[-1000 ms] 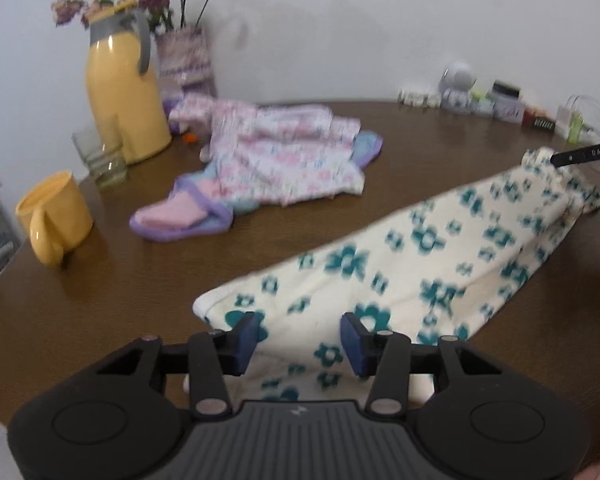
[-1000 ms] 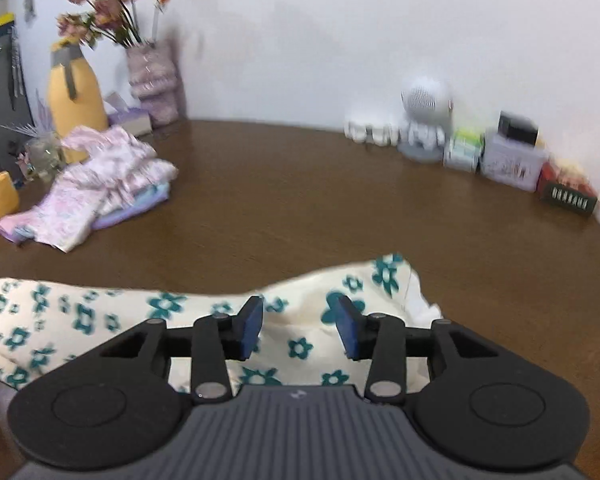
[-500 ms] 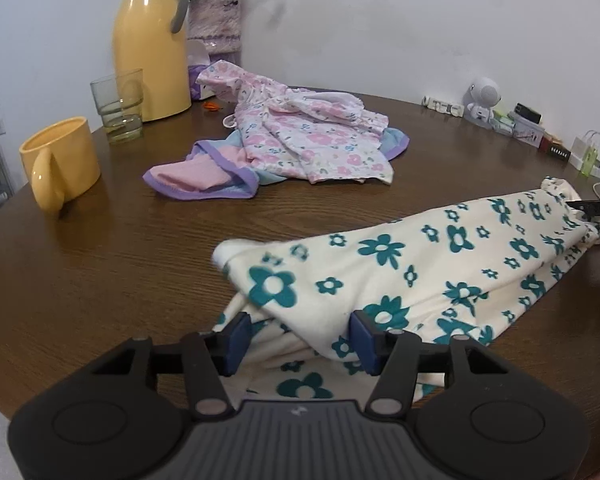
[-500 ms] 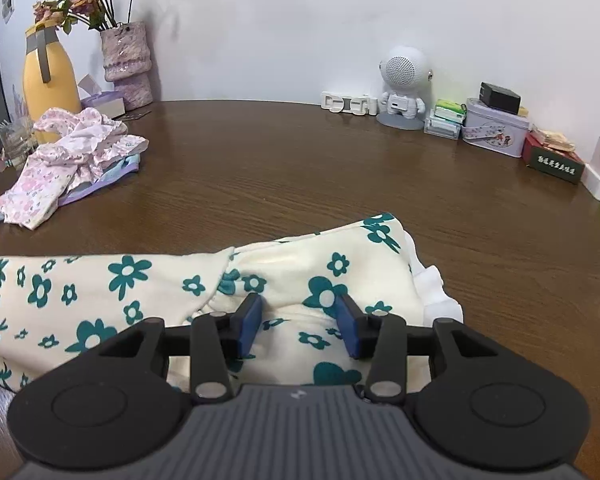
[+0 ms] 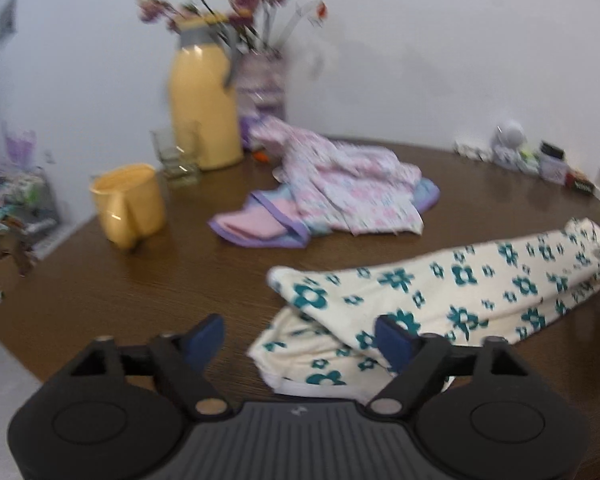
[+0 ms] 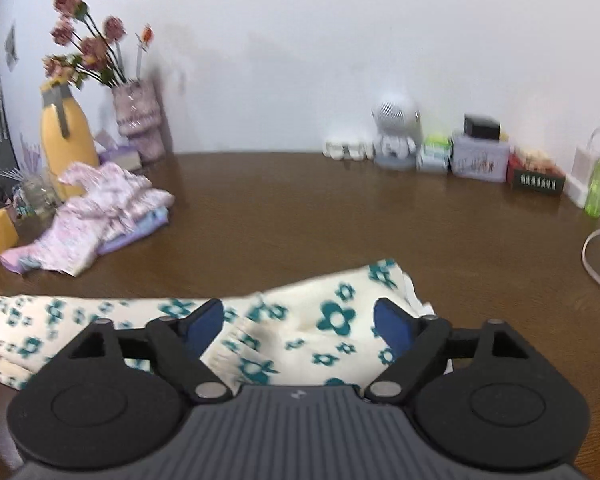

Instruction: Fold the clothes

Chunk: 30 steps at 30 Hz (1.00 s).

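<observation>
the cream flowered garment (image 5: 440,300) lies folded lengthwise on the brown table (image 6: 300,208), limp and light (it will sag, so pinch doubled edges), and both the left gripper (image 5: 300,336) and right gripper (image 6: 299,322) have just opened wide, holding nothing

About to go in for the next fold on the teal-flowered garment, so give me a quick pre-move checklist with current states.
1. Left gripper released: ok. Its jaws have just been opening and stand wide, pads off the cloth.
2. Right gripper released: ok, likewise just opened.
3. Flowered garment resting on the table: ok, folded lengthwise.
4. Fold edges aligned: cannot tell, the views are blurred.
5. Pink clothes pile apart from the garment: ok.
6. Yellow mug away from the fold area: ok.
</observation>
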Motion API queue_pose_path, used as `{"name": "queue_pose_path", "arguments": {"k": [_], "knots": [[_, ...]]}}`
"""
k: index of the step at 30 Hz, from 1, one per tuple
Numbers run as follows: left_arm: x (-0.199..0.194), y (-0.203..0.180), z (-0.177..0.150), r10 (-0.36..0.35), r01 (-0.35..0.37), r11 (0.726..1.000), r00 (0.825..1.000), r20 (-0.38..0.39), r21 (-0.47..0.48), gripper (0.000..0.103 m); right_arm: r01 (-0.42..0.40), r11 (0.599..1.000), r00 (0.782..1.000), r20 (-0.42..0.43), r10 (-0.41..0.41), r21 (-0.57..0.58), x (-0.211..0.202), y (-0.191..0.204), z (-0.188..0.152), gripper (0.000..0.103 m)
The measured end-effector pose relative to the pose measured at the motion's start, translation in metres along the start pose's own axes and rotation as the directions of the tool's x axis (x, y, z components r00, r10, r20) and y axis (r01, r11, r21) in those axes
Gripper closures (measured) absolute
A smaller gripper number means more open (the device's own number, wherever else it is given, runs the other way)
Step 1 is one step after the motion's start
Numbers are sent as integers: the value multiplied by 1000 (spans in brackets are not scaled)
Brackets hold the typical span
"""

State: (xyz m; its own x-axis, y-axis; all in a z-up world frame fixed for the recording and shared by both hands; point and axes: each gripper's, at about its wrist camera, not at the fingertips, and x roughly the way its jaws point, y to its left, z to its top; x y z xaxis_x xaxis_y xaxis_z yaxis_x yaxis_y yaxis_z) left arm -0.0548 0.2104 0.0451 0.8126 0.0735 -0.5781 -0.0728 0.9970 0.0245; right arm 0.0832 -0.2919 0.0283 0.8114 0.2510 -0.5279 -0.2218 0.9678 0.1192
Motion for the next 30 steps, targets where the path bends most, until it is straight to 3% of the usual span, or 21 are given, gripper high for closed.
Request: {"name": "queue_pose_path", "arguments": {"k": [1, 3, 12, 17, 20, 24, 27, 28, 30], "knots": [[-5, -1, 1, 13, -13, 1000, 1000, 10, -10, 6, 1, 1000, 1000, 5, -1, -2, -6, 3, 1, 1], [-10, -6, 5, 22, -22, 999, 1000, 17, -26, 0, 1, 1000, 1000, 12, -1, -1, -17, 8, 3, 0], [2, -61, 13, -139, 137, 984, 990, 12, 113, 0, 50, 992, 998, -43, -45, 114, -46, -5, -25, 0], [27, -95, 26, -224, 225, 952, 974, -29, 207, 2, 115, 970, 992, -74, -101, 215, -53, -36, -40, 0], [48, -122, 40, -286, 289, 909, 957, -56, 301, 7, 106, 950, 993, -79, -86, 293, -55, -55, -46, 0], [79, -171, 65, -388, 384, 810, 918, -87, 444, 19, 63, 916, 995, -93, -29, 397, -47, -74, -53, 0], [98, -219, 70, -427, 430, 743, 895, -132, 512, 43, 34, 899, 994, -109, 15, 436, -38, -76, -57, 1], [104, -236, 72, -439, 445, 719, 886, -147, 534, 56, 23, 895, 993, -116, 32, 445, -34, -76, -58, 1], [116, -266, 74, -460, 474, 674, 870, -181, 567, 65, 6, 891, 992, -112, 51, 454, -27, -73, -59, 1]]}}
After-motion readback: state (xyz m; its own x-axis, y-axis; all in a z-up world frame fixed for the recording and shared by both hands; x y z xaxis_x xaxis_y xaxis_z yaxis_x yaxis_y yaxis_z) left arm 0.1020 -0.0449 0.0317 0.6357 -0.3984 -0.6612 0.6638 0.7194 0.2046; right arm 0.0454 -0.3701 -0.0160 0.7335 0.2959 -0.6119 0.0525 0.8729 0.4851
